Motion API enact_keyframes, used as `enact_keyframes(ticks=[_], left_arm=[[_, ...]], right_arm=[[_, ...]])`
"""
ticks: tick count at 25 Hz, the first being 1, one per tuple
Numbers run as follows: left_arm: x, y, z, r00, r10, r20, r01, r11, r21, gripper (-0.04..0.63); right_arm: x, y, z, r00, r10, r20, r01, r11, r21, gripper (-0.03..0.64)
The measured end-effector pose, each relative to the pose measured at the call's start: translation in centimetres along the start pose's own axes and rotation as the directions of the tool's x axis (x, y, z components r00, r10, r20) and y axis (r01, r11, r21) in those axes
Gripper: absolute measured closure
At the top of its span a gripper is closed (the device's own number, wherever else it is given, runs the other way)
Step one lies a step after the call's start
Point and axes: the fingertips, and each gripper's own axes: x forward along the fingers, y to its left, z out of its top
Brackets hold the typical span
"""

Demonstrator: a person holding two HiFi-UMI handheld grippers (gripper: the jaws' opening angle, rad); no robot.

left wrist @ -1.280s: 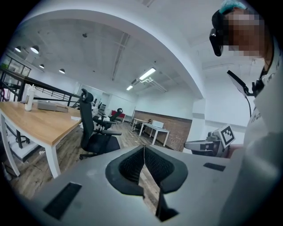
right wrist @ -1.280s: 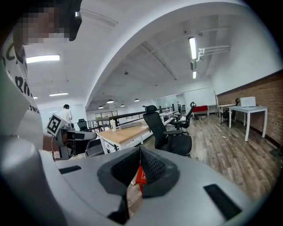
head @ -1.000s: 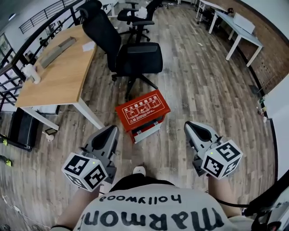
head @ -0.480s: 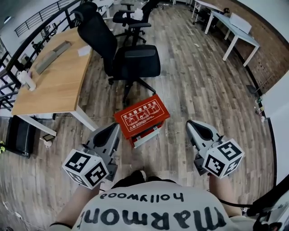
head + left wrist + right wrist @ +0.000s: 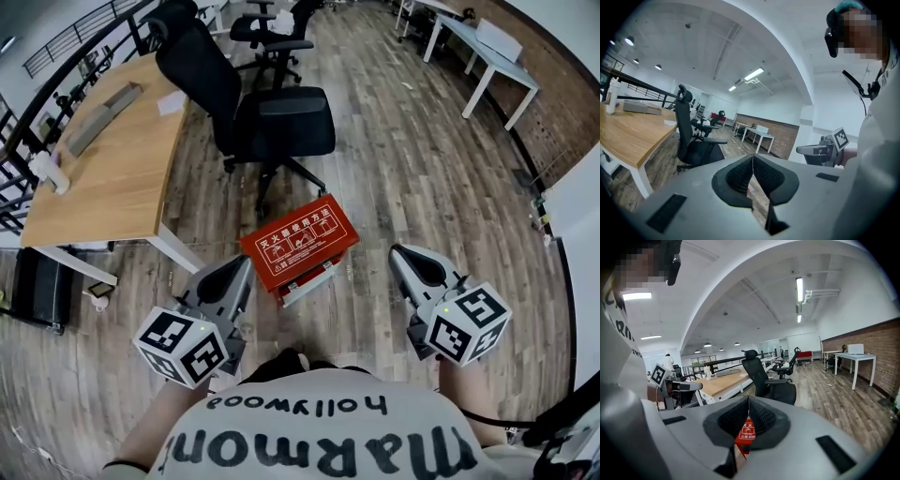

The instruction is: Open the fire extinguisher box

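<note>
The red fire extinguisher box point(image 5: 300, 242) stands on the wooden floor with its lid down and white print on top. My left gripper point(image 5: 241, 265) hangs shut just left of the box's near corner, apart from it. To the right of the box my right gripper point(image 5: 397, 254) is also shut, with a strip of floor between them. Nothing is held in either. In the left gripper view the jaws point(image 5: 753, 157) meet in a closed seam. The right gripper view shows its closed jaws point(image 5: 748, 400), with the red box point(image 5: 746, 433) showing below the seam.
A black office chair point(image 5: 267, 117) stands just beyond the box. The wooden desk point(image 5: 112, 159) has a white leg point(image 5: 183, 251) close to the box's left. White tables point(image 5: 487, 56) stand far right. The person's body fills the bottom edge.
The view has shifted slightly as the person moves over the floor. Both grippers stay shut on either side of the box, whose lid is still down.
</note>
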Motion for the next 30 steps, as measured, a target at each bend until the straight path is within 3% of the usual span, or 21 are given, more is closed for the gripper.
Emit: enact_keyframes(ticks=[13, 19, 25, 30], left_arm=[[0.6, 1.1, 1.2, 1.0, -0.011, 0.006, 0.011, 0.999, 0.047, 0.585], [1.3, 0.7, 1.1, 1.0, 0.012, 0.007, -0.012, 0.999, 0.03, 0.585], [2.3, 0.1, 1.3, 0.996, 0.083, 0.033, -0.084, 0.996, 0.005, 0.584], [3.3, -1.1, 0.2, 0.99, 0.138, 0.023, -0.138, 0.99, -0.011, 0.584]], right_arm=[[1.4, 0.1, 1.0, 1.0, 0.004, -0.004, -0.004, 0.999, -0.032, 0.607], [1.5, -0.8, 0.1, 0.999, 0.026, -0.028, -0.026, 1.0, -0.013, 0.607], [2.0, -2.3, 0.4, 0.996, 0.089, -0.025, -0.089, 0.996, -0.013, 0.607], [2.0, -4.1, 1.4, 0.982, 0.187, 0.029, -0.189, 0.98, 0.058, 0.607]])
